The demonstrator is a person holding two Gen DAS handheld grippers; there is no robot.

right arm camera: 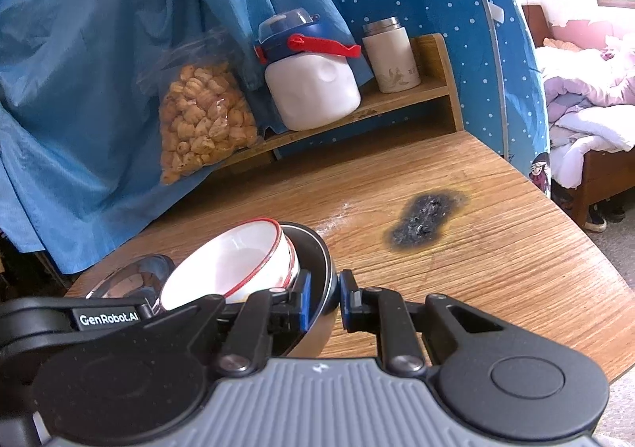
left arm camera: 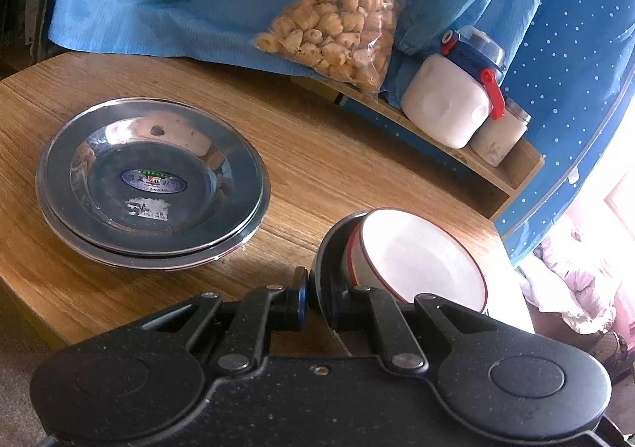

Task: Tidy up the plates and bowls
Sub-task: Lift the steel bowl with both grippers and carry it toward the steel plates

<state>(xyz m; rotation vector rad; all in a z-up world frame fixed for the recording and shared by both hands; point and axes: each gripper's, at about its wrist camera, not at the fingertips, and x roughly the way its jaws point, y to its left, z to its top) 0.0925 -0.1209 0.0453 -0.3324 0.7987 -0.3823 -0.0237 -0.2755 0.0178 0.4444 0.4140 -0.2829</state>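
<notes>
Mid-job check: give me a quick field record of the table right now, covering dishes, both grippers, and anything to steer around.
plates: steel plates stacked on the wooden table
bowls: white red-rimmed bowl nested in a dark bowl, tilted
left gripper: shut on the dark bowl's rim
right gripper: shut on the opposite rim
table hazard: burn mark right of the bowls
shelf: snack bag, white jug, flask

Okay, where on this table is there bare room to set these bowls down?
Bare wood lies between the steel plates and the shelf, and right of the dark bowl around the burn mark. The shelf is crowded with jars and a snack bag.
</notes>
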